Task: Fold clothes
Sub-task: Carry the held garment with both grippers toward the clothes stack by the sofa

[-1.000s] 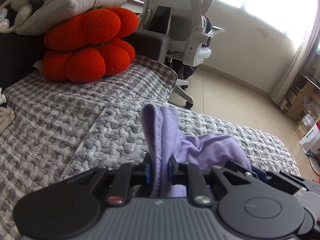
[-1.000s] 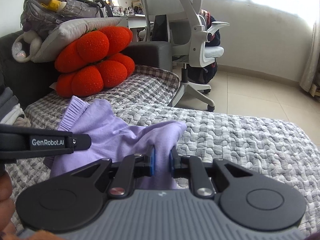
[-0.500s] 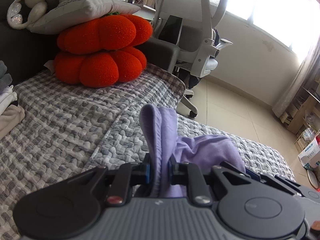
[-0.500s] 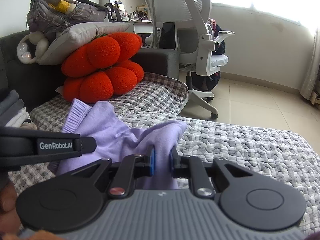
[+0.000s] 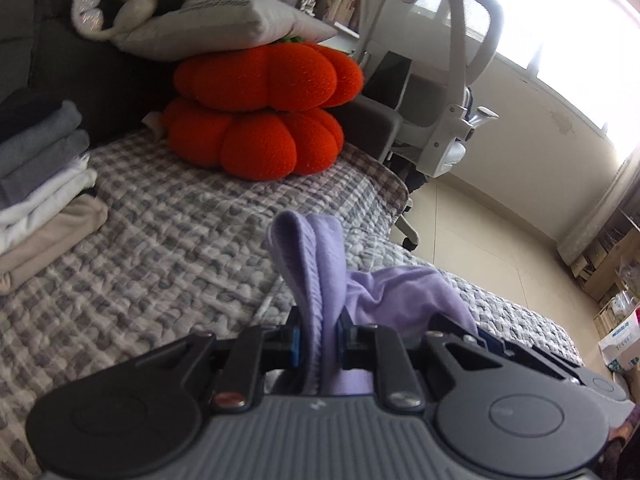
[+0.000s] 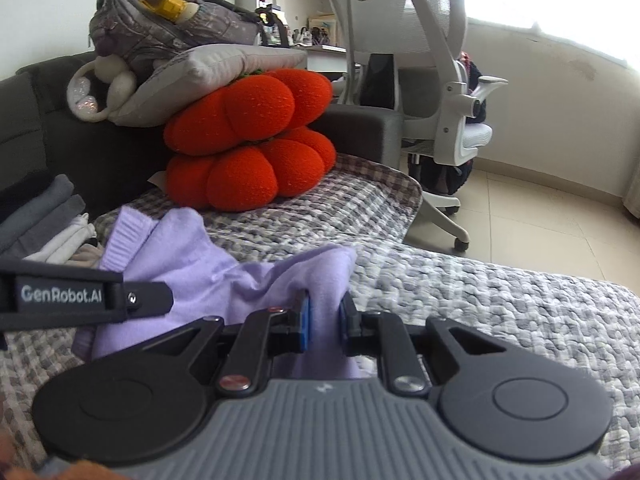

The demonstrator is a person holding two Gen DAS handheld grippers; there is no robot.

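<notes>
A lilac knit garment [image 5: 320,264] is held up over a grey checked quilt [image 5: 168,256]. My left gripper [image 5: 320,340] is shut on its ribbed edge, which sticks up between the fingers. My right gripper [image 6: 324,320] is shut on another fold of the same lilac garment [image 6: 200,272], which bunches to the left between both grippers. In the right wrist view the left gripper [image 6: 80,300] shows as a black bar at the left edge. The rest of the garment hangs below, hidden by the gripper bodies.
A stack of folded clothes [image 5: 36,188] lies at the left on the quilt. Two orange pumpkin cushions [image 5: 260,112] with a grey pillow [image 5: 224,24] and a bag [image 6: 160,24] stand at the back. A white office chair [image 6: 420,80] is beyond the bed on the tiled floor.
Both grippers have moved left and back along the bed with the lilac garment; the folded stack has come into view at the left. The grips are unchanged.
</notes>
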